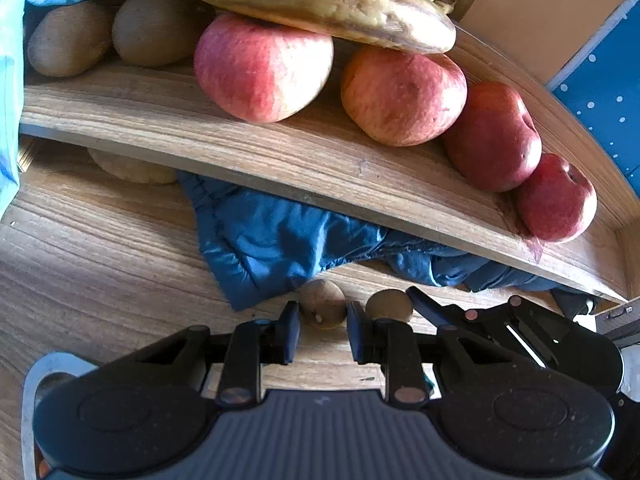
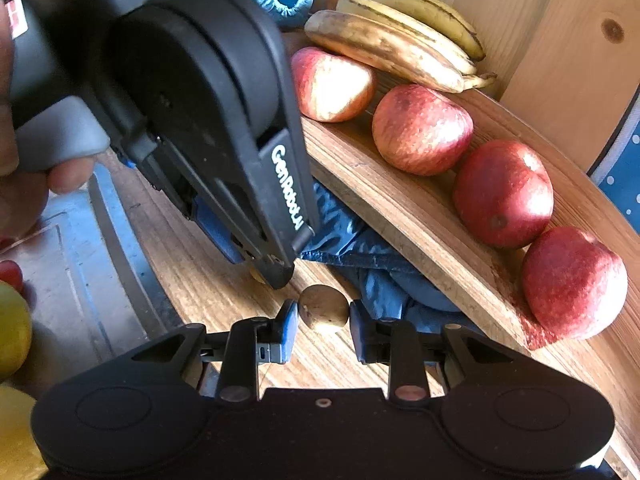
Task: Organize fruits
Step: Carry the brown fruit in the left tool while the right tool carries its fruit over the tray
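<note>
Wood grain ran everywhere: a desk [image 1: 92, 248] below and a curved shelf [image 1: 256, 148] just above it. On the shelf four apples sat in a row, a pale one [image 1: 262, 70], a second [image 1: 404, 98], a darker third [image 1: 494, 138] and the fourth [image 1: 556, 198] at the end. Bananas [image 1: 320, 0] lay across the first apple's top, and two kiwis [image 1: 72, 38] sat further back on the shelf. Under the shelf a blue cloth [image 1: 272, 248] spilled out onto the desk, bunched right behind the action.

Down on the desk, two small kiwis lay side by side. The left tongs [image 1: 323, 330] stood part open, and the left kiwi [image 1: 323, 308] sat at their tips, between the fingers; whether the pads touched it could not be told. The right kiwi [image 1: 389, 306] lay just beside, outside the left tongs' right finger.

From the right wrist view, the right tongs [image 2: 324, 330] were also part open, with that kiwi [image 2: 323, 309] between the tips, the left pad close against it and a slim gap at the right. The left tongs' black body [image 2: 208, 120] loomed large up and left, its nose down on the desk just beside the kiwi, crowding the spot. A hand [image 2: 24, 184] held its grip. Yellow fruit [image 2: 12, 332] showed at the far left edge.
</note>
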